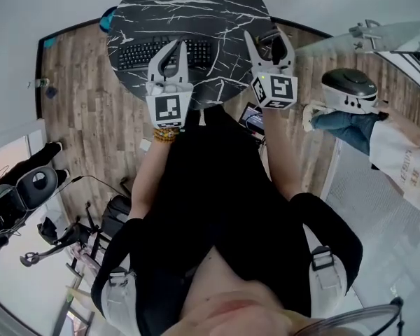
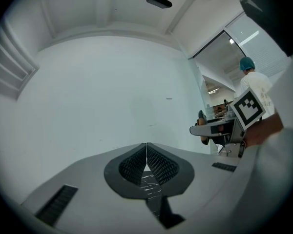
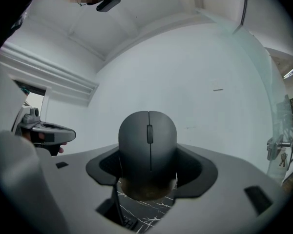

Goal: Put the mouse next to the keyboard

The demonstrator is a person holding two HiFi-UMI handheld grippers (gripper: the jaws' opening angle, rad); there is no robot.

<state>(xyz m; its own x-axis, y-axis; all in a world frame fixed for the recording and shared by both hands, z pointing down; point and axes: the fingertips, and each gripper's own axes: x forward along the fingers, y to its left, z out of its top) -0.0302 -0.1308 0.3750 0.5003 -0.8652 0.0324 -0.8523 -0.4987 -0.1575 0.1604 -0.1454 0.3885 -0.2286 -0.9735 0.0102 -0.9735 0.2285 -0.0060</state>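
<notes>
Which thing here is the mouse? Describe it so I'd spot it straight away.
Find the round black marble table with the keyboard on it. Over its right side the right gripper grips the mouse: a smooth dark grey dome with a scroll wheel, unlike the flat, many-keyed keyboard.

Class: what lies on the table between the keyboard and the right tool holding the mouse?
Nothing; the head view shows only bare marble table between the keyboard and the right tool, which grips the mouse.

Bare table (image 1: 196, 9) beyond keyboard (image 1: 133, 54) and right of it, left gripper (image 1: 176, 47) over keyboard's middle
</notes>
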